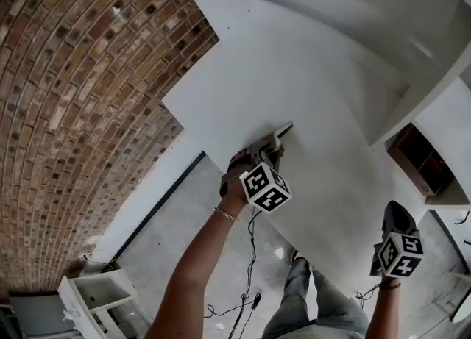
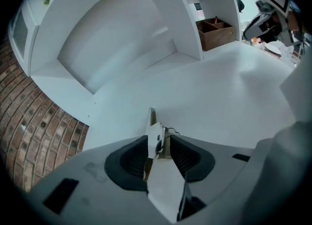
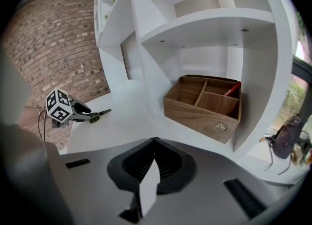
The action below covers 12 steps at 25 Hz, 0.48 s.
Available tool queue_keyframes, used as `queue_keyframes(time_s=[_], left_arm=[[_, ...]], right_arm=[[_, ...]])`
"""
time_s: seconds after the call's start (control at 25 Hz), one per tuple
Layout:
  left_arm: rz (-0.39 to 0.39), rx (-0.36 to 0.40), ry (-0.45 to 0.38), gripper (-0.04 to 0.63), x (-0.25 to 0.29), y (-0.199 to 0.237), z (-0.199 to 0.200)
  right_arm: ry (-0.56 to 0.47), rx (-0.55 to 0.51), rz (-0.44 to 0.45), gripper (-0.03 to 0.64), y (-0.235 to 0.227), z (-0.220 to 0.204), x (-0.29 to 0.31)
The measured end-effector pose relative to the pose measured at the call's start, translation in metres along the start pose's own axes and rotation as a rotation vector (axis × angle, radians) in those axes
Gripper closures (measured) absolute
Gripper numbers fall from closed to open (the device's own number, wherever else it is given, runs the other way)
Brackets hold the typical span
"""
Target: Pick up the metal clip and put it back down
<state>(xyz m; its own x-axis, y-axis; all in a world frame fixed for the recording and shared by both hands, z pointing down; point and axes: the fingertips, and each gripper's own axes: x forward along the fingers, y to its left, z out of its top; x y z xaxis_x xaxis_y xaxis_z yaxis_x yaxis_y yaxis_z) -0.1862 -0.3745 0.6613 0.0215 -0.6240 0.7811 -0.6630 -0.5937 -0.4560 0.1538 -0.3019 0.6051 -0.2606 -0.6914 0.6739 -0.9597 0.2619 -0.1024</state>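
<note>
Left gripper view: metal clip (image 2: 155,137) tight between jaws of left gripper (image 2: 159,142)

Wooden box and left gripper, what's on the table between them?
Nothing. The right gripper view shows bare white tabletop between the wooden box and the left gripper clamping the metal clip.

we face a red brick wall (image 1: 81,95) at left, a smooth white desk top (image 1: 316,87) under white built-in shelves (image 3: 209,21), grey concrete floor (image 1: 173,220) below, and daylight from a right-hand window (image 3: 297,92).
</note>
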Motion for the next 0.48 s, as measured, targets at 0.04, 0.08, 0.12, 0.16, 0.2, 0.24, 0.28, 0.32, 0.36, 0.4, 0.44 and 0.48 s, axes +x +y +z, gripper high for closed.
queue_keyframes(time_s=[0.04,0.08,0.12,0.16,0.2,0.24,0.28,0.32,0.36,0.4,0.44,0.48], left_arm=[[0.001,0.005,0.0,0.453,0.0005,-0.0011,0.0005],[0.004,0.009,0.0,0.466,0.0007,-0.0016,0.0012],[0.008,0.012,-0.001,0.486,0.0008,-0.0018,0.0018],[0.01,0.013,-0.001,0.495,0.0013,-0.002,0.0023],[0.01,0.015,0.001,0.495,0.0022,-0.0024,0.0026],[0.01,0.018,0.003,0.497,0.0031,-0.003,0.0027],[0.012,0.022,0.006,0.497,0.0037,-0.0033,0.0026],[0.015,0.028,0.009,0.5,0.004,-0.0033,0.0024],[0.019,0.034,0.012,0.502,0.0041,-0.0029,0.0021],[0.023,0.04,0.013,0.506,0.0041,-0.0021,0.0019],[0.029,0.044,0.014,0.515,0.0041,-0.001,0.0018],[0.033,0.047,0.015,0.526,0.0042,0.0001,0.0019]], right_arm=[[-0.001,0.002,-0.001,0.615,-0.0003,-0.0005,-0.0003],[-0.001,0.004,-0.001,0.615,-0.0003,-0.0008,-0.0006],[-0.001,0.005,-0.001,0.615,-0.0001,-0.0008,-0.0008],[-0.001,0.005,0.0,0.615,0.0002,-0.001,-0.0006],[-0.001,0.006,0.002,0.615,0.0004,-0.0014,-0.0004],[0.0,0.008,0.003,0.615,0.0003,-0.0021,-0.0003],[0.001,0.009,0.003,0.615,0.0001,-0.0031,-0.0004],[0.001,0.011,0.003,0.615,-0.0003,-0.004,-0.0007],[0.002,0.013,0.002,0.615,-0.0009,-0.0048,-0.0012],[0.003,0.014,0.001,0.615,-0.0017,-0.0053,-0.0016],[0.004,0.014,0.0,0.615,-0.0027,-0.0057,-0.0019],[0.006,0.014,-0.001,0.615,-0.0037,-0.006,-0.002]])
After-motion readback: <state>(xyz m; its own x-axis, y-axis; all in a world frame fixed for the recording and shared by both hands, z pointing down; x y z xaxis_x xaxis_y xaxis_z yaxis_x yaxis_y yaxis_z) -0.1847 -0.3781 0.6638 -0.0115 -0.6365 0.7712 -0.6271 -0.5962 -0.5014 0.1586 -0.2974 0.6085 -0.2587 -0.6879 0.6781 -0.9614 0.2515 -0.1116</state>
